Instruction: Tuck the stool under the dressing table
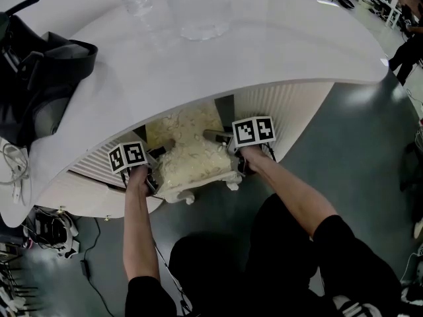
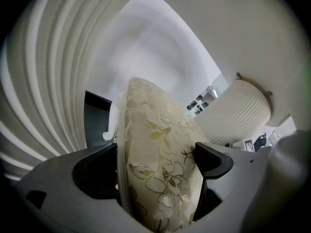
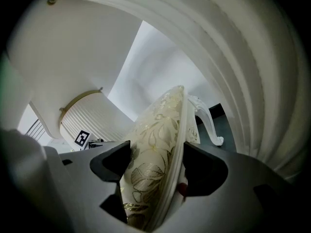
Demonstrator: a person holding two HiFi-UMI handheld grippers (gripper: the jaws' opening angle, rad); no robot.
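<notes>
The left gripper (image 2: pixel 155 166) is clamped on one edge of the stool's (image 1: pixel 192 160) padded floral seat, and the right gripper (image 3: pixel 154 166) is clamped on the opposite edge. The stool is held partly inside the knee gap of the dressing table (image 1: pixel 264 38), with its near edge outside the rim. Fluted pedestals (image 1: pixel 291 111) stand close on both sides. If it is pushed askew, a curved leg (image 3: pixel 210 125) or a gripper could be knocked against a pedestal. The soft cushion could also be squeezed out of the jaws.

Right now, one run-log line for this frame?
left gripper: shut on stool | right gripper: shut on stool | stool: partly under dressing table
</notes>
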